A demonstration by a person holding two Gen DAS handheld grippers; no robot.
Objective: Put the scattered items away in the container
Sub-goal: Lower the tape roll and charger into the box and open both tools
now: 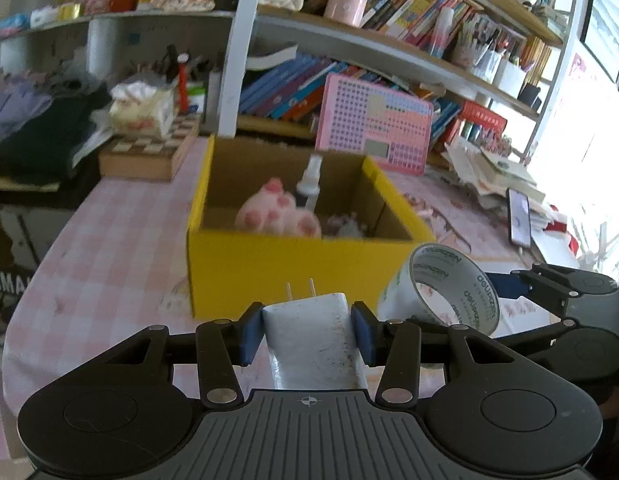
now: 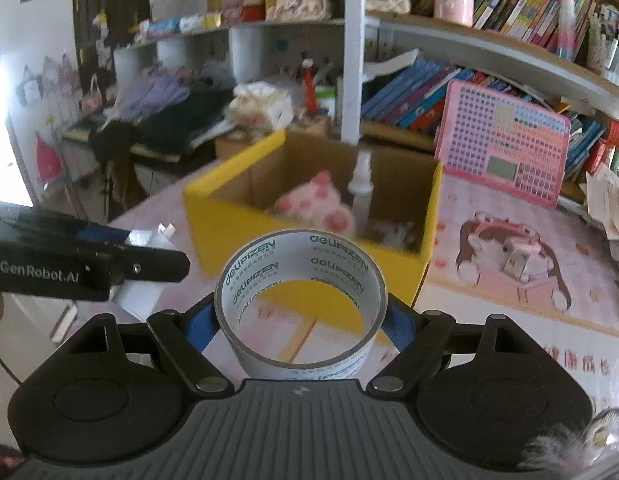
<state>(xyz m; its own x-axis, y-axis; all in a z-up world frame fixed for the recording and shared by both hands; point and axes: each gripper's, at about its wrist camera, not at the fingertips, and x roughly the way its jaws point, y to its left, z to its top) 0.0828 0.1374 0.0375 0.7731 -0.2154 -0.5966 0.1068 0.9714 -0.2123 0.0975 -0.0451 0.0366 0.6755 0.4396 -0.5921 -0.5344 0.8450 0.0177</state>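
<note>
The table [image 1: 89,240] is covered with a pink checked cloth, and everything for the job is set on it. A yellow box [image 1: 285,268] is stood near the middle of the table with its top left open, so that things can be dropped in from above. It is seen in front of both grippers, just past the things that are held. Some things are already lying inside the box: a pink plush toy [image 1: 277,212] is laid on the bottom, and a small spray bottle [image 1: 309,182] is stood upright beside it.

A roll of tape [image 2: 301,300] is held by the right gripper [image 2: 301,326]. The jaws are spread wide because the roll is wide, and the blue pads are pressed on its two sides. The roll is held with its hole facing the camera, so the box can be seen through it.

A white charger plug [image 1: 313,336] is held by the left gripper [image 1: 309,334]. The jaws are pulled in close, because the plug is narrow, and the pads are pressed on its two flat sides. The two metal prongs are pointed away toward the box, so nothing is bent by the squeeze.

Both things are held up off the cloth and close to the box, most likely so that they can be carried over its wall and let go inside.
</note>
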